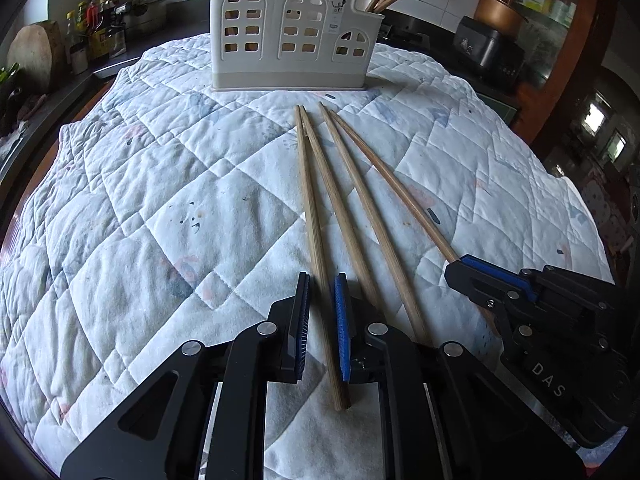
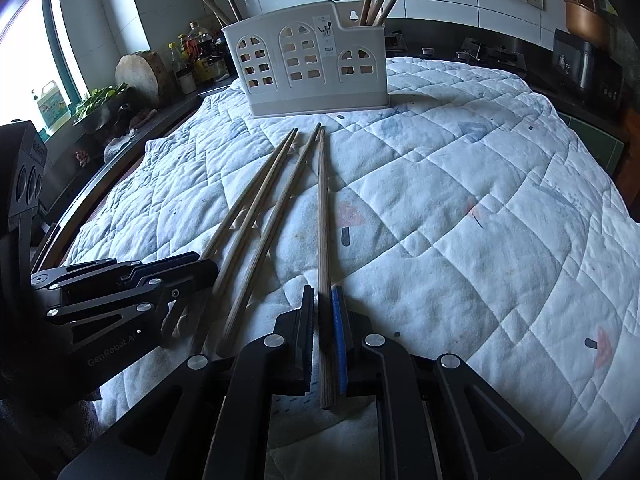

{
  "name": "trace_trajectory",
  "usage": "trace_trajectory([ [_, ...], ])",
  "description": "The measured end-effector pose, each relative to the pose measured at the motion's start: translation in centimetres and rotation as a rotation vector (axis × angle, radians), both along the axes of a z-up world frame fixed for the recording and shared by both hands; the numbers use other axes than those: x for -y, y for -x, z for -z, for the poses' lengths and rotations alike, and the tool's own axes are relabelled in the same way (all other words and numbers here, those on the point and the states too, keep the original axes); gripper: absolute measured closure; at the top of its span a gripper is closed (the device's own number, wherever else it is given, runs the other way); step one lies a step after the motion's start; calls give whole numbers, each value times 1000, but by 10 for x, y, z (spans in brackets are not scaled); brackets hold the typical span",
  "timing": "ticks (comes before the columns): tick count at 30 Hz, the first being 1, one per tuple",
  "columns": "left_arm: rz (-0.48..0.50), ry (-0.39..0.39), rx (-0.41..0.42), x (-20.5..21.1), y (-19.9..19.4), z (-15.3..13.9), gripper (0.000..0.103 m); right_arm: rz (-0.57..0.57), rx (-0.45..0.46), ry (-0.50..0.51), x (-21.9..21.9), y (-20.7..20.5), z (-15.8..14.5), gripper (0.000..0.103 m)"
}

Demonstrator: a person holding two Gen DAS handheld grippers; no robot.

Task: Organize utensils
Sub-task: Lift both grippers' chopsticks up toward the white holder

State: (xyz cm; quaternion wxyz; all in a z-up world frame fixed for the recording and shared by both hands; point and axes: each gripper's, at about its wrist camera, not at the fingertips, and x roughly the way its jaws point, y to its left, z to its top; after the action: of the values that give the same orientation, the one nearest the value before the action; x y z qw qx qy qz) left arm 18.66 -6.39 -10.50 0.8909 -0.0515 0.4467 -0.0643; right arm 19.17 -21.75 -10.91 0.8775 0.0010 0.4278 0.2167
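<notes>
Four long wooden chopsticks (image 1: pixel 348 208) lie side by side on the white quilted cloth (image 1: pixel 140 220) over the worktop, tips toward the cream plastic utensil holder with arched cut-outs (image 1: pixel 294 36). Left wrist view: the left gripper (image 1: pixel 322 330) has its fingers closed on the leftmost stick. Right wrist view: the right gripper (image 2: pixel 322 340) grips the rightmost chopstick (image 2: pixel 322 216). Step in hand: pick-up. The next move calls for lifting, upending and dropping each stick into the holder.
</notes>
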Motion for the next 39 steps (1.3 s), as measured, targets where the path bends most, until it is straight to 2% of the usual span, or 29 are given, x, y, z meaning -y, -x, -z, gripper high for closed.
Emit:
trace_trajectory([
  [4, 7, 47, -10, -9, -1, -3, 96, 7, 10, -1, 1, 3, -2, 96],
  [7, 13, 53, 6, -16, 1, -8, 97, 11, 33, -10, 3, 8, -12, 96],
  [18, 46, 82, 130, -36, 8, -52, 97, 13, 192, -61, 5, 11, -83, 96],
  [26, 49, 93, 206, -55, -1, -85, 97, -8, 239, -93, 1, -12, -128, 96],
  [39, 95, 78, 259, -69, -36, -128, 97, -9, 286, -81, 7, -53, -196, 96],
])
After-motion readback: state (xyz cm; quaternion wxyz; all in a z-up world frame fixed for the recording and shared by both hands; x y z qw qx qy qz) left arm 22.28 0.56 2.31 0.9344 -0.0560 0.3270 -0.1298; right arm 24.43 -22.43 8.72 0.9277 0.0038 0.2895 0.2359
